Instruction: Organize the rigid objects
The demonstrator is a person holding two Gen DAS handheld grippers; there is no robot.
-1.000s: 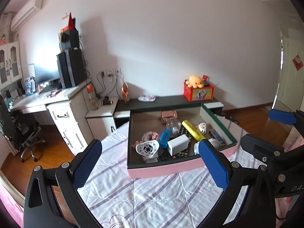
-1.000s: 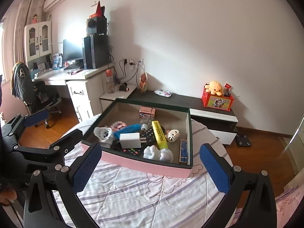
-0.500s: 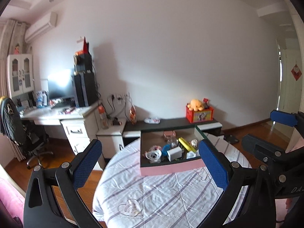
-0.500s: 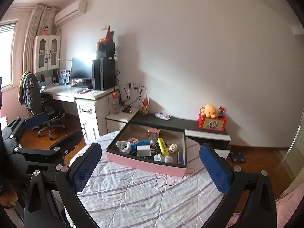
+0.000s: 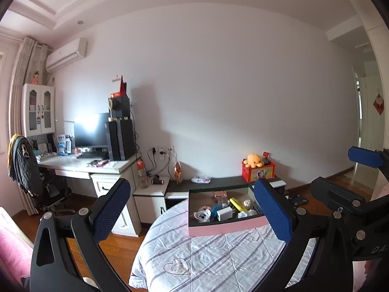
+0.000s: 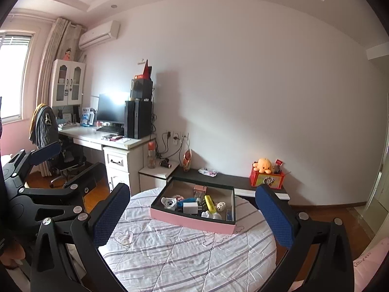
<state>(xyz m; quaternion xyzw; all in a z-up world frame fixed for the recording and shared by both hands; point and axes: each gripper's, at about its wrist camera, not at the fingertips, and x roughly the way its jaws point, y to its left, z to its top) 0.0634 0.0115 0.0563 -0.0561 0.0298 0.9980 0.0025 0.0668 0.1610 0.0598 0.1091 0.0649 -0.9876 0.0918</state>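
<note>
Striped bedding [image 6: 184,250] carries a pink box [image 6: 192,219] holding a yellow marker [image 6: 210,204] and white charger [image 6: 190,207]; smaller contents are indistinct. Left gripper [image 5: 194,215] and right gripper [image 6: 192,217] are spread, empty.

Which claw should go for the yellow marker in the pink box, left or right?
Probably the right claw. In its view the yellow marker lies close to centre between its open fingers; in the left view the marker sits nearer that claw's right finger. Both are open, empty and far from the pink box.
</note>
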